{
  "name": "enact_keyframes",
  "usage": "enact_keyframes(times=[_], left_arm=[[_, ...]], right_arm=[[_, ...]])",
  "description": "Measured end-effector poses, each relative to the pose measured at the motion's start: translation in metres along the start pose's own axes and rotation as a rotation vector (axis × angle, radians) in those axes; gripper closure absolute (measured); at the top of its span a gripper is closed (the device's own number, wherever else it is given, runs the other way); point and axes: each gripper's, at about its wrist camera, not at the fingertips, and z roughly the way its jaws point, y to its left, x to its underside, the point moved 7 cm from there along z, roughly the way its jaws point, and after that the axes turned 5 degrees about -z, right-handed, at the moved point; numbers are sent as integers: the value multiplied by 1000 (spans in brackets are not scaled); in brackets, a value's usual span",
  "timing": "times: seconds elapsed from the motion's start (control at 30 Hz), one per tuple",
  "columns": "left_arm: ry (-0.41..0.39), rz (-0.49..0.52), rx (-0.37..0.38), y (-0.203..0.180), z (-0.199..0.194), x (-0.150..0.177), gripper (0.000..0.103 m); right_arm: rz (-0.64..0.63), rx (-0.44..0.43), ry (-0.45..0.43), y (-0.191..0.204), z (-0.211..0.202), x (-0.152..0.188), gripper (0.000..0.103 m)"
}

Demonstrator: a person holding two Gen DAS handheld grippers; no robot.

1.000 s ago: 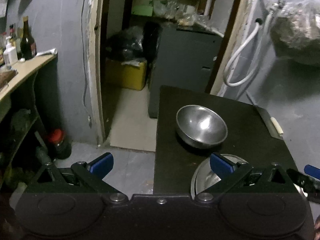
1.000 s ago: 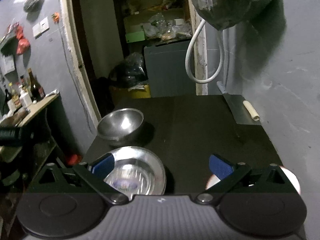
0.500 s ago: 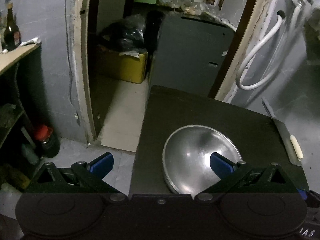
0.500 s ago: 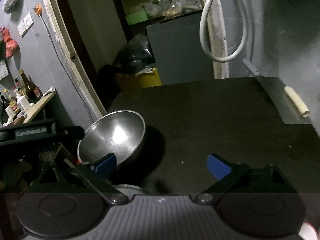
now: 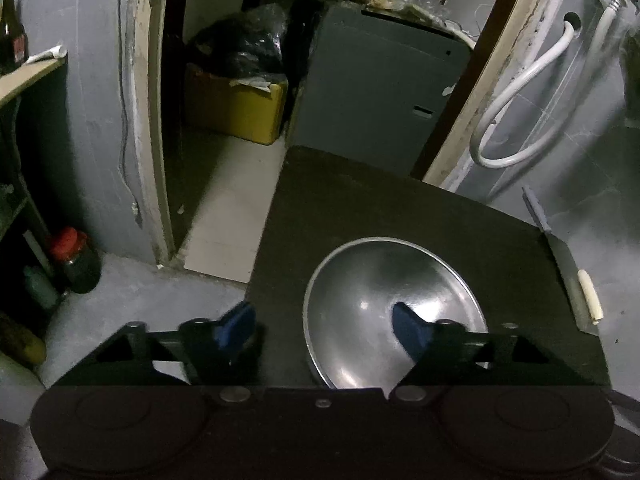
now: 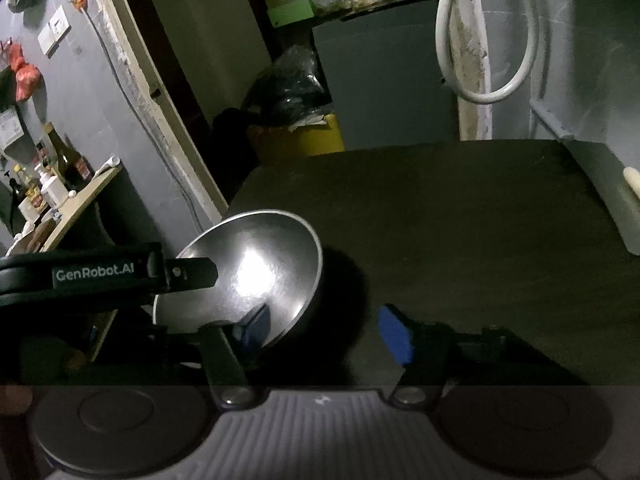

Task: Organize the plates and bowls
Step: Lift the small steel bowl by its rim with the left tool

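A steel bowl (image 5: 394,304) sits on the black table (image 5: 360,200) near its left edge; it also shows in the right wrist view (image 6: 256,272). My left gripper (image 5: 322,326) is open and straddles the bowl's left rim, its right fingertip (image 5: 408,326) inside the bowl and its left one outside. My right gripper (image 6: 324,334) is open and straddles the bowl's right rim, its left fingertip (image 6: 254,326) inside the bowl. The left gripper's body (image 6: 96,272) crosses the right wrist view beside the bowl. The steel plate is hidden.
A cleaver with a pale handle (image 5: 576,276) lies at the table's right edge, also in the right wrist view (image 6: 612,196). A doorway with a yellow box (image 5: 236,108) lies beyond. A shelf with bottles (image 6: 52,184) stands left. A white hose (image 6: 484,40) hangs on the wall.
Both grippers moved forward and down to the bowl. Their jaws have narrowed some and now straddle its opposite rims. The plate has dropped out of view.
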Motion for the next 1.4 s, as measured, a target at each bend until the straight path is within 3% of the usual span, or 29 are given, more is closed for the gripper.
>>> enact_keyframes(times=[0.03,0.07,0.1,0.17,0.3,0.5,0.97,1.2,1.4], left_arm=[[7,-5,9,0,0,1,45],[15,-11,24,0,1,1,60],[24,-17,39,-1,2,1,65],[25,-15,43,-2,3,3,75],[-13,4,70,-5,-10,0,83],[-87,48,156,-28,-53,-4,86],[-208,131,373,-67,-167,2,90],[-163,173,435,-65,-199,34,90],[-43,211,456,-45,-214,82,90]], right_arm=[[5,-7,0,1,1,0,46],[10,-14,1,1,1,0,52],[17,-28,2,2,2,-1,59],[34,-62,12,3,5,-2,69],[41,-49,6,1,2,-4,73],[38,-13,-99,0,-46,-14,79],[-7,99,-322,24,-188,-28,82],[-27,133,-334,39,-237,0,82],[-35,137,-253,53,-260,51,82]])
